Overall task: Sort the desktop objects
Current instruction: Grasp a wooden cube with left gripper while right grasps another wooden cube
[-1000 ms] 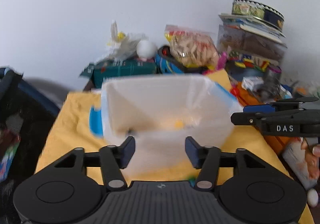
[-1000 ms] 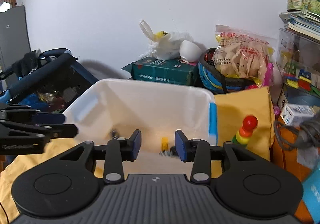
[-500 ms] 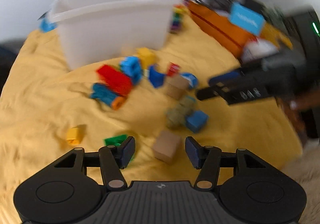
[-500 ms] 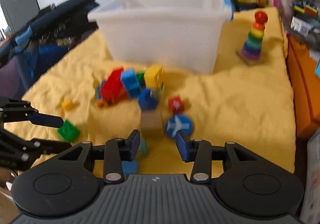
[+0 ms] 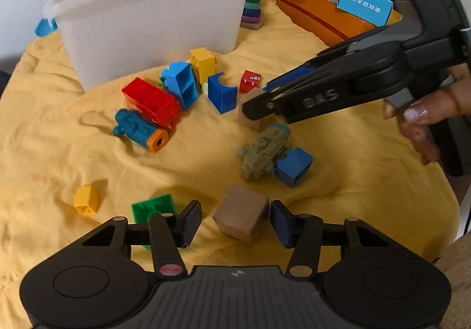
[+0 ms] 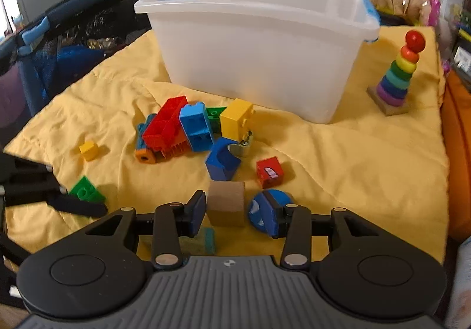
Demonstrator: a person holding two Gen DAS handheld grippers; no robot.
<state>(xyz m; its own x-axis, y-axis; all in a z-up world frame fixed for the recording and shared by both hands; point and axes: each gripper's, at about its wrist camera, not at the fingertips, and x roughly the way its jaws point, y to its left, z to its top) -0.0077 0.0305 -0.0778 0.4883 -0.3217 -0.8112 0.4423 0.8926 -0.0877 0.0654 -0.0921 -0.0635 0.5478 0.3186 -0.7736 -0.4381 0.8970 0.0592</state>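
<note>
My left gripper (image 5: 235,221) hangs low over the yellow cloth (image 5: 59,152). Its jaws are closing around a wooden cube (image 5: 241,218); a small gap still shows at the left pad. My right gripper (image 6: 234,212) straddles a second wooden cube (image 6: 226,205), open, with space at its right finger. In the left wrist view the right gripper (image 5: 259,106) reaches in from the right over that cube (image 5: 250,121). Loose toys lie around: a red brick (image 5: 150,101), blue bricks (image 5: 181,84), a yellow brick (image 5: 203,62) and an olive toy vehicle (image 5: 262,149).
A white plastic bin (image 6: 259,49) stands behind the pile. A rainbow ring stacker (image 6: 397,76) is to its right. A green plate (image 5: 153,207), a small yellow brick (image 5: 85,199), a red face cube (image 6: 269,171) and a blue disc (image 6: 256,208) lie nearby. An orange box (image 5: 318,17) borders the right.
Both grippers dropped from above the bin's opening down to the blocks on the cloth. The left jaws have narrowed around the near wooden cube.
</note>
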